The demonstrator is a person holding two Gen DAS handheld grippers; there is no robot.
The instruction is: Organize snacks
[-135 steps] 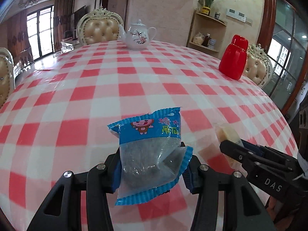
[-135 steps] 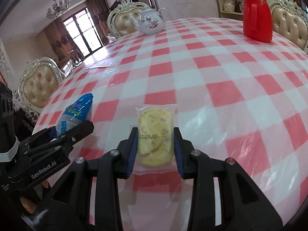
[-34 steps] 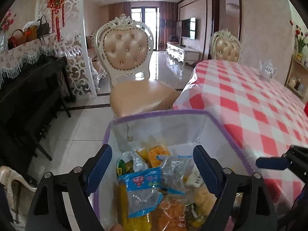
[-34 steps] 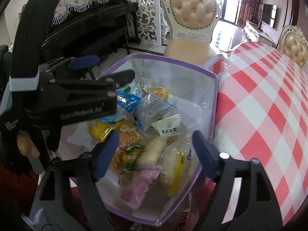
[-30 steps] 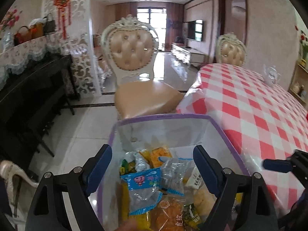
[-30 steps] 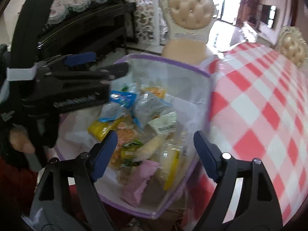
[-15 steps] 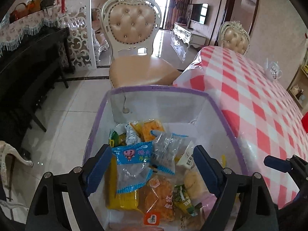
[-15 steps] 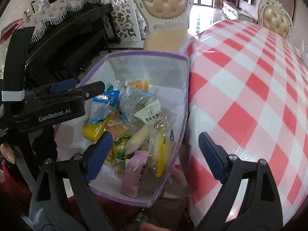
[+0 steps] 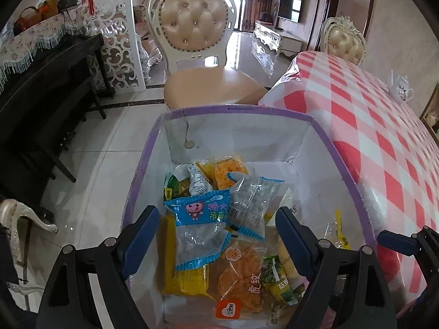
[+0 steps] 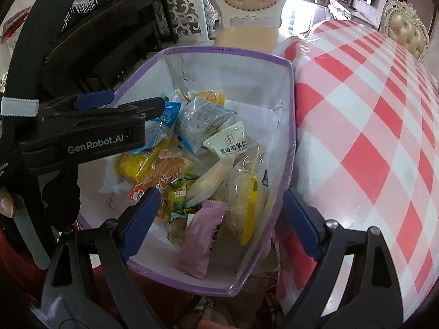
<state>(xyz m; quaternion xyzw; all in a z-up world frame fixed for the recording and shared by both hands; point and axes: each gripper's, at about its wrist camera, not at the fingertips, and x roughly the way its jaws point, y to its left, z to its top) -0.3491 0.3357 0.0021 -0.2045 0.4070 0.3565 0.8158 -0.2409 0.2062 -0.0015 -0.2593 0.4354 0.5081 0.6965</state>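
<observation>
Both tongs: my left tongs and right tongs are spread wide with nothing between the pads, hanging over the bin and tilted down into it.

Bin: white storage bin with a purple rim, filling the lower middle of both frames. It looks parked right against the edge of the counter, which I'd guess is so snacks only need a short trip off the tablecloth.

Blue packet: blue-edged snack packet with the cartoon face lies on top of the pile, centre of the left wrist view, right between my spread fingers but not touched by them. It sits loose and a bit crooked, like something dropped rather than placed.

Yellow cake: clear-wrapped yellow cake leans against the right-hand wall of the bin in the right wrist view, near the pink wrapper.

Rest of pile: second clear packet just right of the blue one, an orange pack below it, plus a white sachet. All heaped together, no sorting inside.

Other tongs in view: left one crosses the left side of the right wrist frame, above the blue packet.

Chair: padded chair behind the bin, upper middle.

My read: the snacks I can see are all in the bin, so heading back to the counter seems next.
</observation>
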